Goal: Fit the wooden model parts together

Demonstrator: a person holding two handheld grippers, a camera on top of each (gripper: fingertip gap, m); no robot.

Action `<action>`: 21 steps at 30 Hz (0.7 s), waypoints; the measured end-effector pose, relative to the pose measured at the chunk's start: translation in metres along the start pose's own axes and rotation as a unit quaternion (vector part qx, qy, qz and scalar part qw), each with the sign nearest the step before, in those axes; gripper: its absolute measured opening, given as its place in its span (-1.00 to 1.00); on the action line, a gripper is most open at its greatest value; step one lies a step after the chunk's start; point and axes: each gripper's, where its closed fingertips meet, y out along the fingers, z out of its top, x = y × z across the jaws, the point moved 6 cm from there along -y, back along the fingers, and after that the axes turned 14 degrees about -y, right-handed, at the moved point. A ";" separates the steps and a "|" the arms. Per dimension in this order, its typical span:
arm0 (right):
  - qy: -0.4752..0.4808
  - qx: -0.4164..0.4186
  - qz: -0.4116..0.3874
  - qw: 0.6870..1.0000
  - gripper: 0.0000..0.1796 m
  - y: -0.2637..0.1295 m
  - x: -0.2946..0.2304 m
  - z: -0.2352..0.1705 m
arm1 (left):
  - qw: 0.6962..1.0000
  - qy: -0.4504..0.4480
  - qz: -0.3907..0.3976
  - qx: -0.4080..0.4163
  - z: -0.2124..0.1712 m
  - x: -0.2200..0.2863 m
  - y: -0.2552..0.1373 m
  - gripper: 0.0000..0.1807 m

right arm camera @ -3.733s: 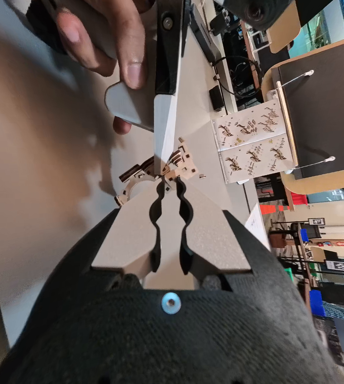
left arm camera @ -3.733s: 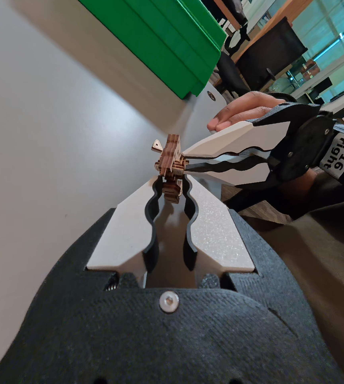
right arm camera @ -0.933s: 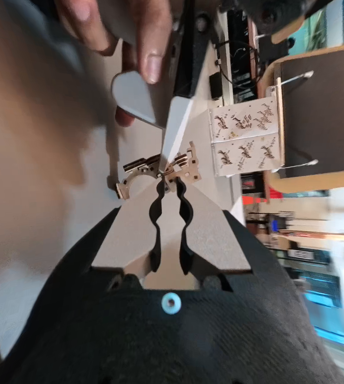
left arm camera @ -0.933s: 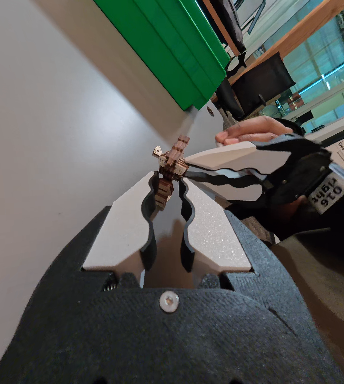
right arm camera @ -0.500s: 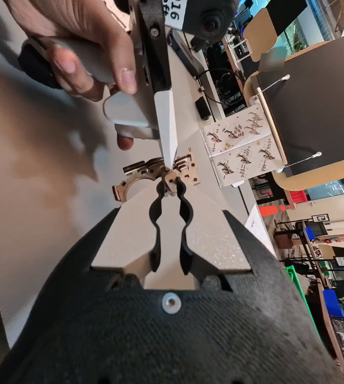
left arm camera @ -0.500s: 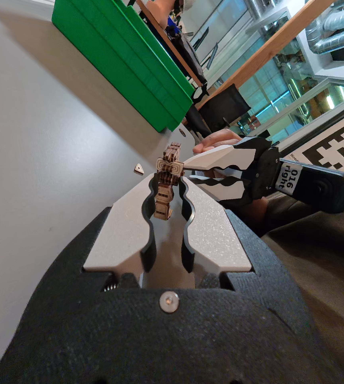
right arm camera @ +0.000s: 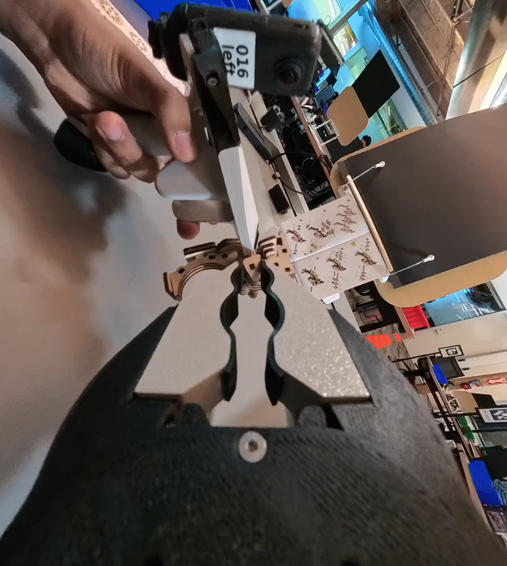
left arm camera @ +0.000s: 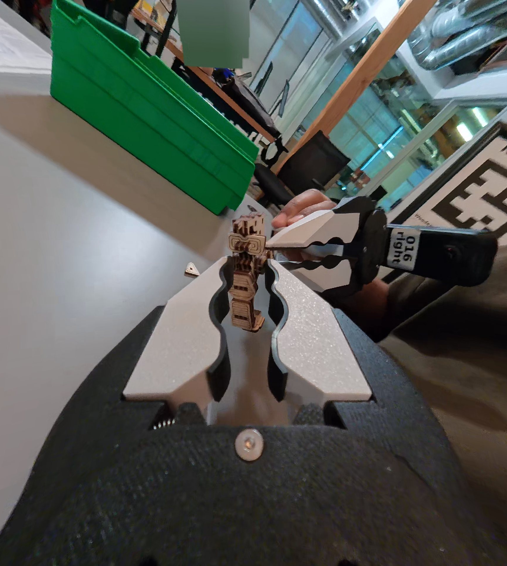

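The wooden model (left arm camera: pixel 246 275) sits between the tips of the left gripper (left arm camera: pixel 246 266), above the tabletop (left arm camera: pixel 62 245). The right gripper (left arm camera: pixel 269 251) meets it from the right side. A small loose piece (left arm camera: pixel 191 269) lies on the tabletop left of the model (well apart), with a bin (left arm camera: pixel 142 122) farther behind.

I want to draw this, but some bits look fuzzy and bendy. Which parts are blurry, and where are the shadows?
Left wrist view: the wooden model is sharp; the green bin looks slanted and stretched by the wide lens, with its shadow on the table. Right wrist view: the hand is slightly blurred, and soft shadows fall beneath it.
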 end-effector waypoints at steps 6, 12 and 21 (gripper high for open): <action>0.037 -0.043 0.025 0.998 -0.91 0.004 0.000 -0.007 | 0.994 0.059 0.086 0.017 0.000 -0.001 0.005 -0.81; 0.088 -0.047 0.030 0.995 -0.91 0.005 0.003 -0.008 | 0.992 0.065 0.110 0.023 0.003 0.003 0.005 -0.84; -0.012 -0.113 0.035 0.993 -0.91 0.013 -0.008 -0.013 | 0.982 0.081 0.171 0.028 0.000 -0.009 0.010 -0.84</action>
